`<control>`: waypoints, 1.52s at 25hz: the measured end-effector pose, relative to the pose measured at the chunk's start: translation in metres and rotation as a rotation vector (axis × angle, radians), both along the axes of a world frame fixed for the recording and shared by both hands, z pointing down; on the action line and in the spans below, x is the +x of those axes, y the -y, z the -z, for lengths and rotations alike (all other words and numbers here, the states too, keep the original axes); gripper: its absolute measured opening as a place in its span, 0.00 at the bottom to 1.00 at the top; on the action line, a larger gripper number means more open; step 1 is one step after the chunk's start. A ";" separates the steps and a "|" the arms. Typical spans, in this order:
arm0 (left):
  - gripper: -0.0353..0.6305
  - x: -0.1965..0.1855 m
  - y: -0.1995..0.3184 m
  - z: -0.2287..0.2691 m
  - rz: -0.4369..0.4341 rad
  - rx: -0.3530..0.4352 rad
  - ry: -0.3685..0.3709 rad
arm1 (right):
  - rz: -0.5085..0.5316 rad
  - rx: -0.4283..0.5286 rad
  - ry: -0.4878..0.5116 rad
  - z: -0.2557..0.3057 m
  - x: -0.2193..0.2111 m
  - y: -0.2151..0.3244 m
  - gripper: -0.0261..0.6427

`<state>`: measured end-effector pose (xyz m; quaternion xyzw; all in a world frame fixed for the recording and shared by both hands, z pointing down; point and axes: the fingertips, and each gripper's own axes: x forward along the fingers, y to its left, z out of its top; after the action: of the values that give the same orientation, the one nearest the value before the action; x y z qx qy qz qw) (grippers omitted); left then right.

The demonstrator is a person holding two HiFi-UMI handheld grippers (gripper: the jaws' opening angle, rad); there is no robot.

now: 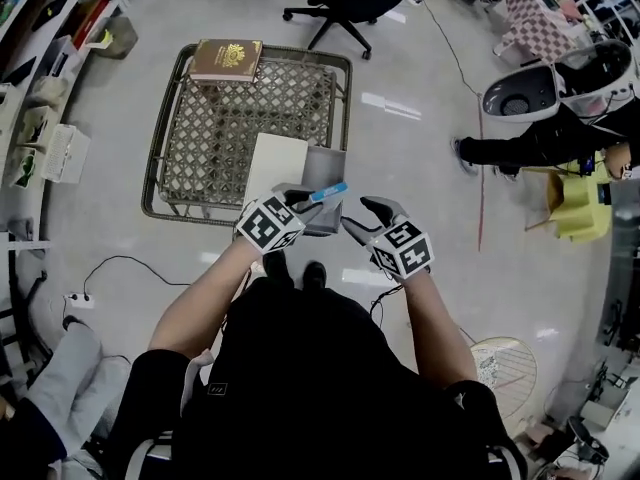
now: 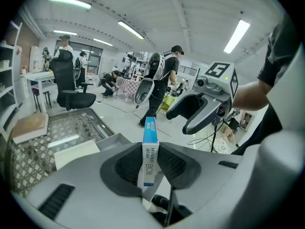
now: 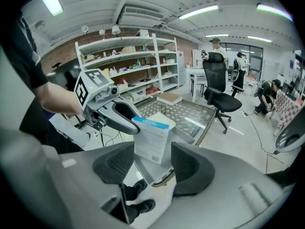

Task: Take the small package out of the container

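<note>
One grip only on the small package [image 2: 149,144]: pinched by its thin faces between the pads of the left gripper [image 2: 149,165], lower part in the jaws, blue end sticking out past the tips. Looks already lifted clear of the container [image 1: 328,163], just below and ahead of that gripper, at the near edge of the wicker table [image 1: 170,168], white flap [image 1: 275,163] lying open on the far side. Right gripper [image 3: 152,168] spread wide, pads touching nothing, pointed at the package from the other side, with the box framed between its jaws but not pressed.

Three ways to go wrong from here, by judgement:

- Could pivot or slide out of so narrow a pinch, being a light, slick carton gripped low. Would then drop back into the container or onto the floor [image 1: 420,168] beneath both grippers.
- Could get dented by a harder squeeze meant to stop that.
- Could be knocked loose by a hasty approach from the right gripper, clipping the blue end or the left jaw before any second hold is made.

Safest to hold the left pinch steady and carry the package away from the container slowly.
</note>
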<state>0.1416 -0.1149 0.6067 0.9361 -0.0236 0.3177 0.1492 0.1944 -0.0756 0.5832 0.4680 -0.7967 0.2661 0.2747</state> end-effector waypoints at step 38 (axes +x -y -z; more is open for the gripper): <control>0.20 -0.178 0.075 0.232 0.778 0.364 -0.240 | -0.067 0.510 0.331 0.179 0.037 0.037 0.11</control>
<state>-0.0367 -0.1897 0.3747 0.8988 -0.4121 0.1176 0.0922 0.2314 -0.1125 0.4039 0.4982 -0.8558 0.1393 0.0058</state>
